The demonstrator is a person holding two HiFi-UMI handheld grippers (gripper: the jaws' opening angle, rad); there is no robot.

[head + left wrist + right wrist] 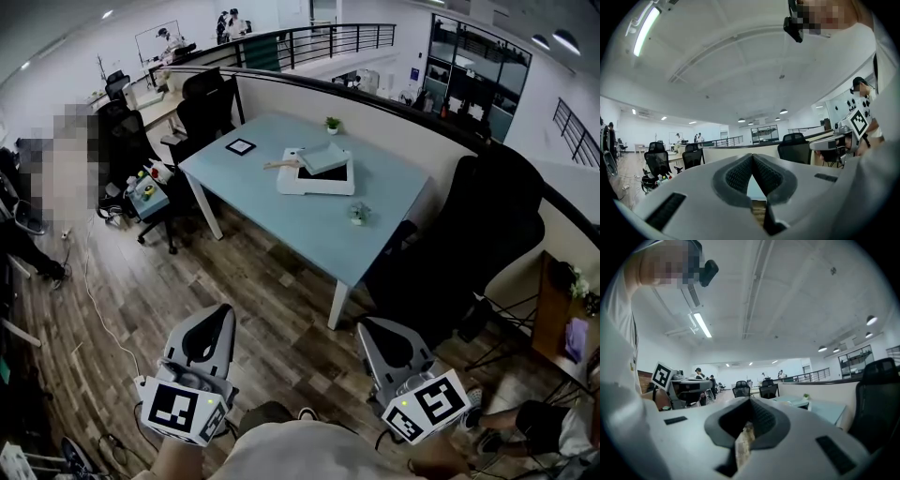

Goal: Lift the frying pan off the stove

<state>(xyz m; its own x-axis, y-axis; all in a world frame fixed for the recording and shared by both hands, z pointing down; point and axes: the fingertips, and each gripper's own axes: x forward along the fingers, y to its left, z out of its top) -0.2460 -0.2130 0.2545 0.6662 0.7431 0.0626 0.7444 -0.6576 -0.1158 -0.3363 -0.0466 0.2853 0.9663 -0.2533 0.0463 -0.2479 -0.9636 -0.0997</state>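
Observation:
A teal frying pan (324,157) with a wooden handle (281,165) rests on a white stove (315,181) near the middle of the pale blue table (281,211). Both grippers are held low and close to the person's body, far short of the table, over the wooden floor. My left gripper (222,310) (752,155) has its jaws together with nothing between them. My right gripper (367,323) (750,399) also has its pads meeting at the tips, empty. Both gripper views point up toward the ceiling and show no pan.
A black marker tile (241,146), a small potted plant (332,123) and a small glass item (358,214) sit on the table. Black office chairs (207,108) (492,230) flank it. A low cart (148,190) and a floor cable (94,291) lie to the left.

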